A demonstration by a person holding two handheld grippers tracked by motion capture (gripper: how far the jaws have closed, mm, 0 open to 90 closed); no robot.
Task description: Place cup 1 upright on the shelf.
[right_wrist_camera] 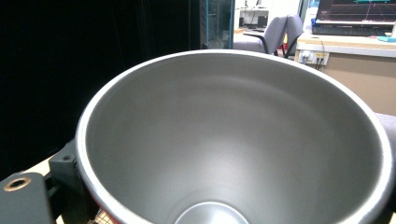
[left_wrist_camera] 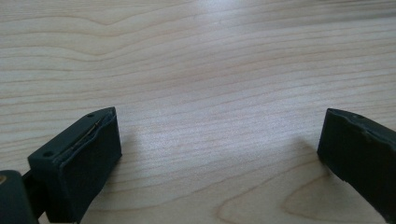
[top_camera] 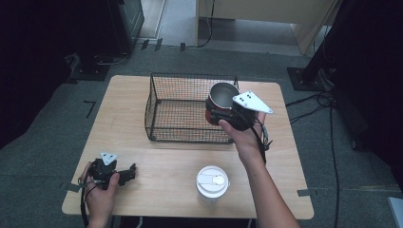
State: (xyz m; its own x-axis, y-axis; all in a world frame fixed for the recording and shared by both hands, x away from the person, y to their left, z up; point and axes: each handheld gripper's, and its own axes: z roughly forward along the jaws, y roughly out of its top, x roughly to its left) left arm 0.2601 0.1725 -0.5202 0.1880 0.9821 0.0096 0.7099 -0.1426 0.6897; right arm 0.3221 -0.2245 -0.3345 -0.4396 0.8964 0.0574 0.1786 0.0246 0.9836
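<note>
The left claw (top_camera: 127, 174) rests on the worktop (top_camera: 157, 171) near its front left corner, jaws spread wide with only bare wood between them. Off to its right stands a white lid (top_camera: 212, 182). Further right, the right claw (top_camera: 223, 115) is clamped on a red cup (top_camera: 221, 101) with a steel inside, holding it up at the right end of the wire basket (top_camera: 180, 114). This looks like the carrying step; next the cup probably must go lower into the basket before the jaws let go
</note>
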